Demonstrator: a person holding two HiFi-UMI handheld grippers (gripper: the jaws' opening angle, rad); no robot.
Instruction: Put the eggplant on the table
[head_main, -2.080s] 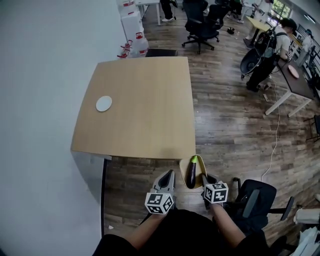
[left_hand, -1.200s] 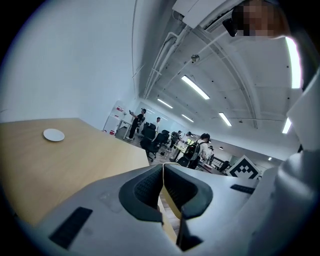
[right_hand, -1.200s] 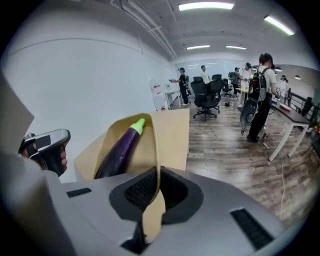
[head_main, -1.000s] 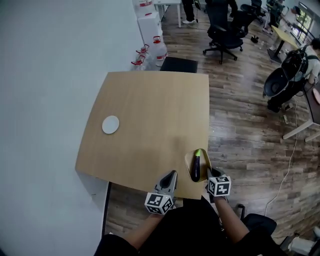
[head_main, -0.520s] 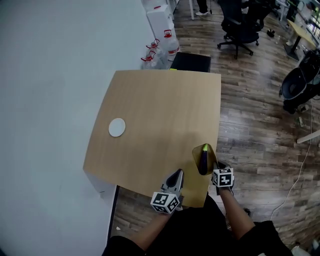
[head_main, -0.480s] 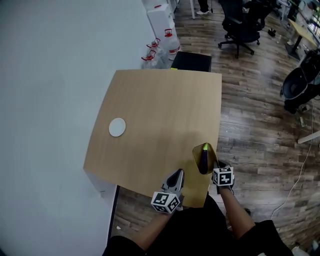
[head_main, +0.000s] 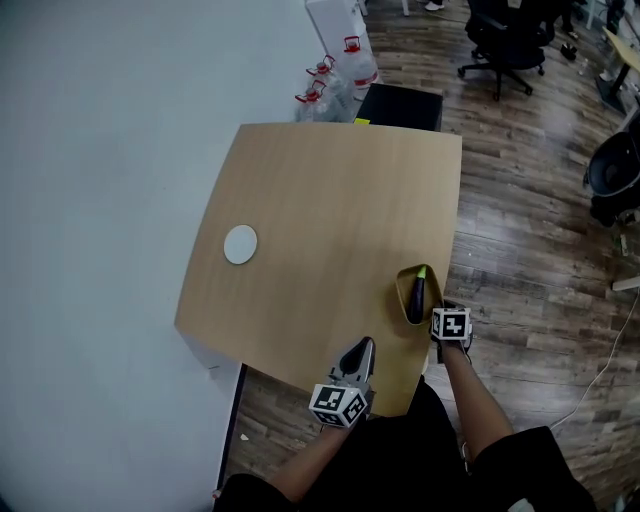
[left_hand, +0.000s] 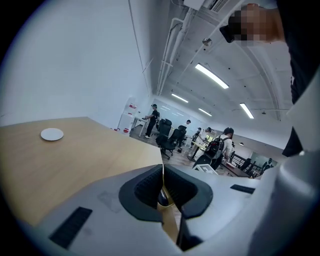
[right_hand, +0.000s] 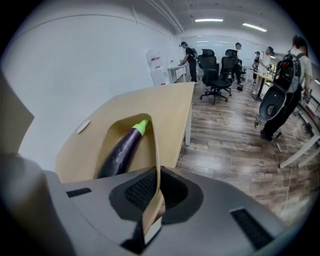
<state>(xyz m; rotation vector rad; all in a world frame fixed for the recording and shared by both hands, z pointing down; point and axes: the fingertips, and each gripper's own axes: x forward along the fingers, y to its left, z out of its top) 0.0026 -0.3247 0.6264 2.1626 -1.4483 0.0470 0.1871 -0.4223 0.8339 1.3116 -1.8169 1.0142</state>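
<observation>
A dark purple eggplant (head_main: 417, 297) (right_hand: 122, 150) with a green stem end lies in a shallow tan wooden tray (head_main: 402, 291) (right_hand: 154, 140). My right gripper (head_main: 434, 314) (right_hand: 156, 192) is shut on the tray's near rim and holds it over the right near corner of the light wooden table (head_main: 330, 210), close to its surface. My left gripper (head_main: 362, 350) (left_hand: 162, 172) hovers at the table's near edge, left of the tray, with its jaws together and nothing between them.
A small white disc (head_main: 240, 244) (left_hand: 52, 134) lies on the table's left side. A white wall runs along the left. Water jugs (head_main: 335, 75) and a black box (head_main: 400, 104) stand behind the table; an office chair (head_main: 505, 40) and several people are farther off.
Both grippers have come forward from the floor side to the table. The right one has carried the tray with the eggplant over the table's near right corner and lower.
</observation>
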